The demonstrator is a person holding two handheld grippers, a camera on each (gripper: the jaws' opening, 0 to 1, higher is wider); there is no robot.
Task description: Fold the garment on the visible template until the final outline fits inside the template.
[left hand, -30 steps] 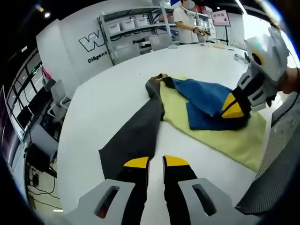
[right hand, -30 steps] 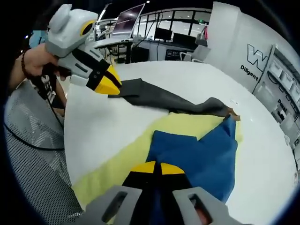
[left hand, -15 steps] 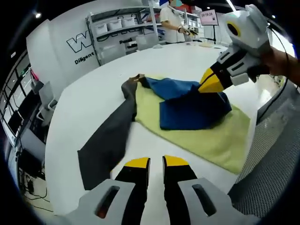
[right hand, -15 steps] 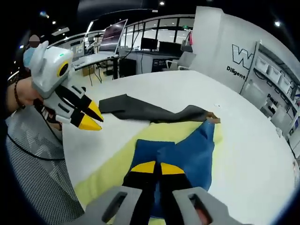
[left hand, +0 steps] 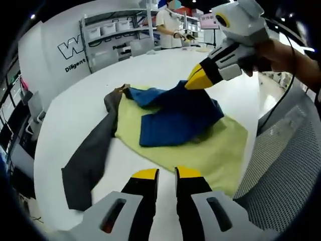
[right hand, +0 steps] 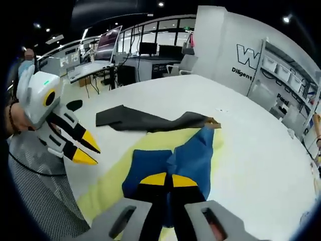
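Over the yellow template (left hand: 210, 150) on the worktop (left hand: 80, 115), our right gripper (right hand: 164, 179) pinches the blue garment (left hand: 175, 118); left gripper (left hand: 166, 173) w/ fingers parted, empty. Risk: grey half (left hand: 93, 150) trails off-template, fabric slips.

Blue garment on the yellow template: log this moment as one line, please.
stage: mid-fold | right gripper: shut on blue garment, lifting edge | left gripper: open, off cloth | yellow template: flat on white table | dark grey leg: off template

We see bright, even overhead lighting from ceiling spots (right hand: 160, 4), soft shadows, mild glare on the white bench (right hand: 251, 145), strong fisheye bending at edges.
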